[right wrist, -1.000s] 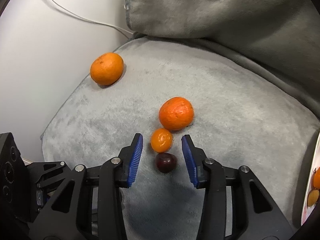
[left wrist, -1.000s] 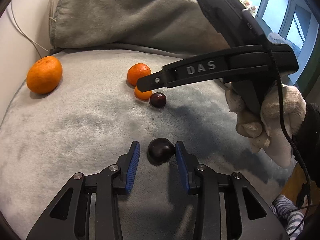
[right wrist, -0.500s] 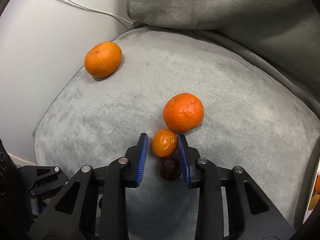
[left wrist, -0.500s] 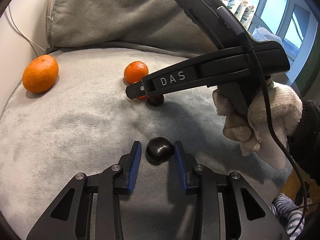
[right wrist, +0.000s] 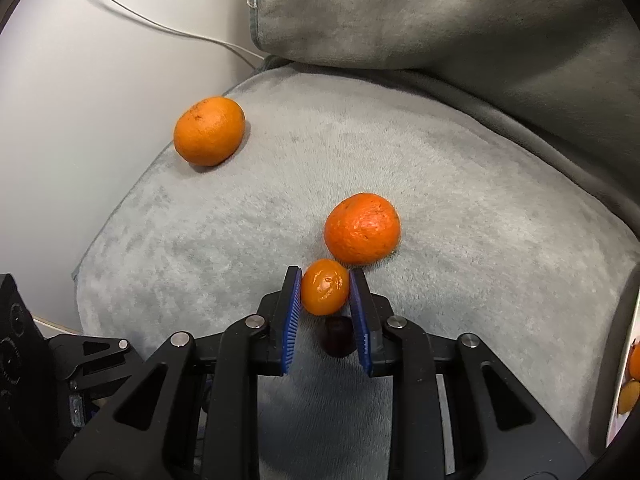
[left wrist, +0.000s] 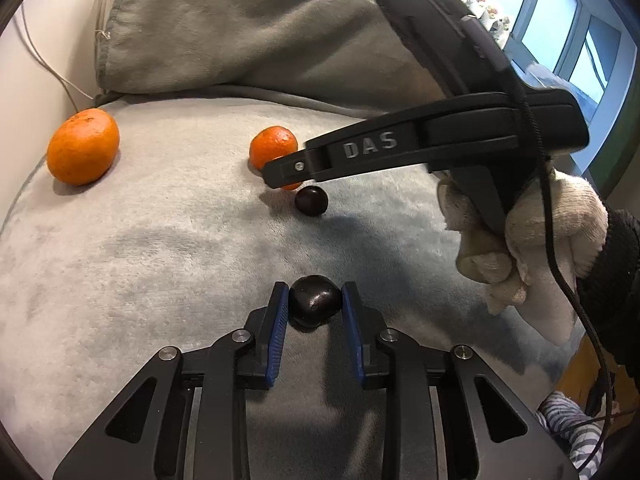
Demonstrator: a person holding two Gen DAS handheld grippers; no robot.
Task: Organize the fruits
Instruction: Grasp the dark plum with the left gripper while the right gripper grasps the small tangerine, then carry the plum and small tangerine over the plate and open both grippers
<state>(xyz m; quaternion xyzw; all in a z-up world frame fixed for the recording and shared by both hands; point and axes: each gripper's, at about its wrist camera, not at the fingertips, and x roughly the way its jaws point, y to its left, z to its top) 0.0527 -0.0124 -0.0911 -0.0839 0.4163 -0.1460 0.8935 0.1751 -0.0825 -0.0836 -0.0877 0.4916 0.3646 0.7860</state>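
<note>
My left gripper [left wrist: 314, 302] is shut on a dark plum [left wrist: 315, 306] that rests on the grey cushion [left wrist: 140, 248]. My right gripper [right wrist: 325, 286] is shut on a small orange kumquat [right wrist: 325, 287]; it shows from the side in the left wrist view [left wrist: 286, 172]. A second dark plum [left wrist: 311, 200] lies just below the kumquat and shows between the right gripper's fingers [right wrist: 338, 338]. A mandarin [right wrist: 362, 228] sits right behind the kumquat. A larger mandarin [right wrist: 209, 131] lies at the cushion's far left edge.
A grey back cushion [right wrist: 440, 12] rises behind the seat. A white wall with a cable [right wrist: 160, 28] is at the left. A white plate's edge with orange fruit [right wrist: 630, 376] shows at the far right. The gloved hand [left wrist: 532, 232] holds the right gripper.
Both grippers have closed: the left on the near plum, the right on the kumquat. The right gripper first moved forward over the far plum to reach it.
</note>
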